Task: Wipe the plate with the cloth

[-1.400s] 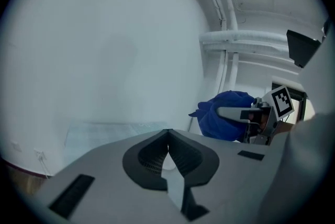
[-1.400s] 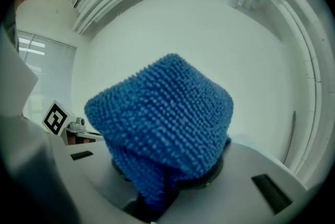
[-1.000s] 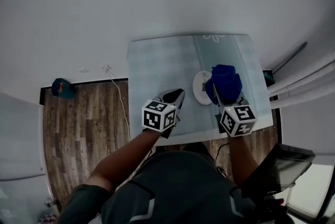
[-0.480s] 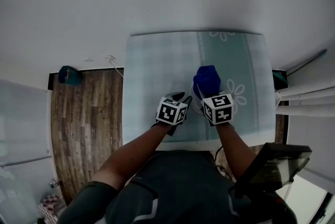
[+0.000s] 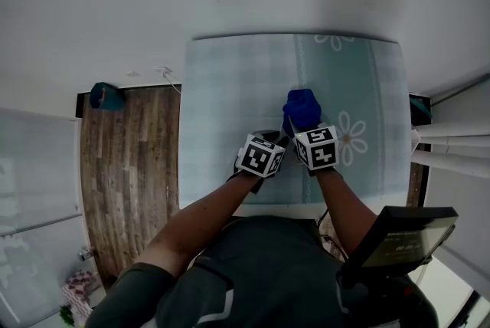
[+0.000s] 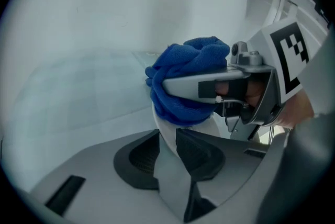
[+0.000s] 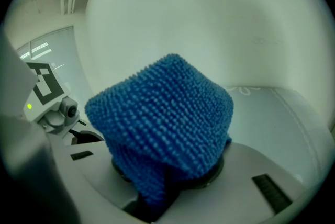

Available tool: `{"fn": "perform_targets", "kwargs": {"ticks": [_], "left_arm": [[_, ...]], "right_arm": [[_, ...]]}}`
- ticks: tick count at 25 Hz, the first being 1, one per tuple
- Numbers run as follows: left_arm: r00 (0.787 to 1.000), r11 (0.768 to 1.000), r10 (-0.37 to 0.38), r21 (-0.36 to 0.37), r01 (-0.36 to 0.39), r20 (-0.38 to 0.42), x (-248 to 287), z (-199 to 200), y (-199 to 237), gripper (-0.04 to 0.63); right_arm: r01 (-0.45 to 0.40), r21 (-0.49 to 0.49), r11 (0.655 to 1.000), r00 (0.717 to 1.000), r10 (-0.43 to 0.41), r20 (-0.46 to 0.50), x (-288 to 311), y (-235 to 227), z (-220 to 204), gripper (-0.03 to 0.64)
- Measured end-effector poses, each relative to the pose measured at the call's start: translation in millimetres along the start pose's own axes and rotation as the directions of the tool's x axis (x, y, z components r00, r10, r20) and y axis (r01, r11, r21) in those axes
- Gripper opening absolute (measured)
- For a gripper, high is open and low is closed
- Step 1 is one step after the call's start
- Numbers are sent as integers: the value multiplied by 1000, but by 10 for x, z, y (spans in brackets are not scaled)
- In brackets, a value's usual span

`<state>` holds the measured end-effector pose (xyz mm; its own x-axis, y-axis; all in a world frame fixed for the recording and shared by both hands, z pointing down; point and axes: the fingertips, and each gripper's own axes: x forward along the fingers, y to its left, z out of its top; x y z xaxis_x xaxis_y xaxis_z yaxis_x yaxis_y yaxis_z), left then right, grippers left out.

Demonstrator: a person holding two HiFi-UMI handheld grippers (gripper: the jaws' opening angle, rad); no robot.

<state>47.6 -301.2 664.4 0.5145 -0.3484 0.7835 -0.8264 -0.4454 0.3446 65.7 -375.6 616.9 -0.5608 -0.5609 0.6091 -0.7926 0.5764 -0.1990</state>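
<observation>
A blue cloth (image 5: 302,109) is bunched in my right gripper (image 5: 295,129), which is shut on it and holds it over the plate. In the right gripper view the cloth (image 7: 163,108) fills the space above the right gripper (image 7: 167,182). The white plate (image 6: 163,131) runs rim-first between the pads of my left gripper (image 6: 168,154). Those jaws have just been closing, and the rim fills the gap between them. The cloth (image 6: 183,77) and a right finger (image 6: 204,85) lie just beyond. In the head view the grippers and the cloth hide the plate, and my left gripper (image 5: 274,139) sits close beside the right one.
The table (image 5: 230,89) has a pale blue-green checked cover with flower prints and stands against a white wall. Wooden floor (image 5: 130,165) lies to the left, with a teal object (image 5: 106,96) and a cable (image 5: 164,77). A dark screen (image 5: 398,238) is at the lower right.
Both grippers have come down toward the table and closer together. The left gripper, apart from the plate before, now has the plate's rim between its jaws. The cloth now covers the plate.
</observation>
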Motion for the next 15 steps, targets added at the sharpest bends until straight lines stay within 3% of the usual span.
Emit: {"fn": "perform_targets", "kwargs": {"ticks": [6, 15], "left_arm": [[1000, 998, -25, -63, 26, 14, -7, -28, 1, 97], [998, 994, -53, -98, 56, 28, -9, -39, 0, 91]], "right_arm": [[82, 14, 997, 995, -81, -57, -153, -318, -161, 100], [213, 143, 966, 977, -211, -27, -612, -742, -211, 100]]}}
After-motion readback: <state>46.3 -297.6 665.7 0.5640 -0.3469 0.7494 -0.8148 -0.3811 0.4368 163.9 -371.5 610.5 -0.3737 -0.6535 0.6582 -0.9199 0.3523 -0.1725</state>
